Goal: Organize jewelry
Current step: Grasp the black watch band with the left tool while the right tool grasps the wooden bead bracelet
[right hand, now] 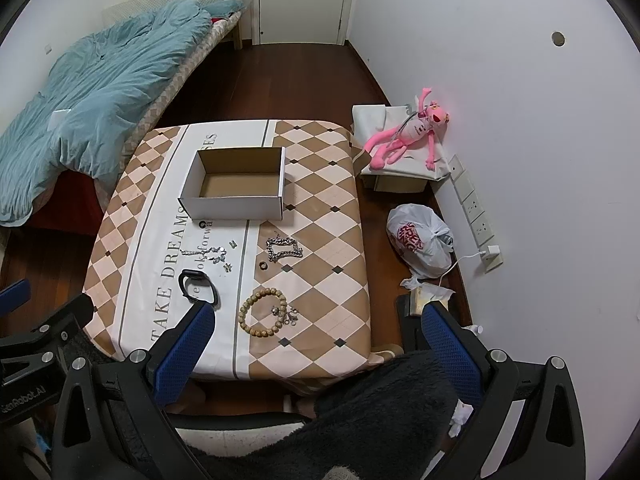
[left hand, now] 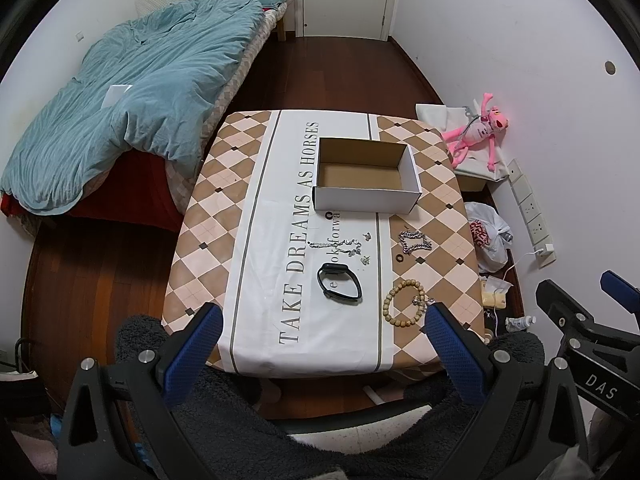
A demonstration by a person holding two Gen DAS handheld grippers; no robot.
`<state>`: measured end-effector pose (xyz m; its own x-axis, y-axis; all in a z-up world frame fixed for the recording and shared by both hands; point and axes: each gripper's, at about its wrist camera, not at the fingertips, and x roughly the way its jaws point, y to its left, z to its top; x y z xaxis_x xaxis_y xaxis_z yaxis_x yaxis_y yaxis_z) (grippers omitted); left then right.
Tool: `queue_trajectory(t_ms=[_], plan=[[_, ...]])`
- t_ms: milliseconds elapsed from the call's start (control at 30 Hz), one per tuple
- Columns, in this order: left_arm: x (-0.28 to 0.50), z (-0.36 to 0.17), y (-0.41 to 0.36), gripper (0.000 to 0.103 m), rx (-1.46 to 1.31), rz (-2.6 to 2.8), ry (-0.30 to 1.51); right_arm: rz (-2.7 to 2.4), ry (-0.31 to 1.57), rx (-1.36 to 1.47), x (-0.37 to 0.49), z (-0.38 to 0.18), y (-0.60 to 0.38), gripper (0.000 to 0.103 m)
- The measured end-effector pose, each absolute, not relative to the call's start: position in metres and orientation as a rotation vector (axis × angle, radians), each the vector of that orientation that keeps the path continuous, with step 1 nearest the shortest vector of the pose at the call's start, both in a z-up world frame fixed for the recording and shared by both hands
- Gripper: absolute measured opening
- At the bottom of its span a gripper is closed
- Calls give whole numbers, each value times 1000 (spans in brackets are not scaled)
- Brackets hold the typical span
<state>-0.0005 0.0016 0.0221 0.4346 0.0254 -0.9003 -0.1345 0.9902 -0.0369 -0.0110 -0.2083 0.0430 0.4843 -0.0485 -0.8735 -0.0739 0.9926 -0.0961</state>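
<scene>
Checkered brown-and-pink cloth with a white printed band covers our table (left hand: pixel 224 208), the largest thing before us. On its far half sits the open white cardboard box (left hand: pixel 366 200), bare inside. Nearer to us, all apart from the box, lie the black fitness band (left hand: pixel 339 283), the wooden bead bracelet (left hand: pixel 404 303) with a small silver charm piece touching it, the chunky silver chain (left hand: pixel 416 242), the thin silver necklace (left hand: pixel 335 245), a dark ring (right hand: pixel 263 266), and small earrings, too tiny to describe. Our left gripper (left hand: pixel 324 354) and right gripper (right hand: pixel 316 354) hang above the table's near edge, blue-padded jaws spread wide, holding nothing.
</scene>
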Motion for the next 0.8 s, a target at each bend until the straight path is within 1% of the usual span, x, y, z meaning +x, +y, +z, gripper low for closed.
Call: queue_trajectory(t_ms=[200,367,533,733,767,800], plan=[[1,22,-1,103,-108,97,1117,12,1063,-117,-10,44,-210,103],[25,17,-3,103,-71,127,1074,-19,1084,-70,11,34,-218,103],[58,-9,6,103,-34,178,1055,-62,1139,-28,35,-7,-225,103],[83,-67,11,103,8,210,1150,-74,1263,-6,62,-81,-224,103],[84,-75,12,103,13,213,1163,-78,1280,-6,65,-96,-224,102],[86,-85,12,103,22,217,1180,-78,1294,-7,65,-109,-223,97]])
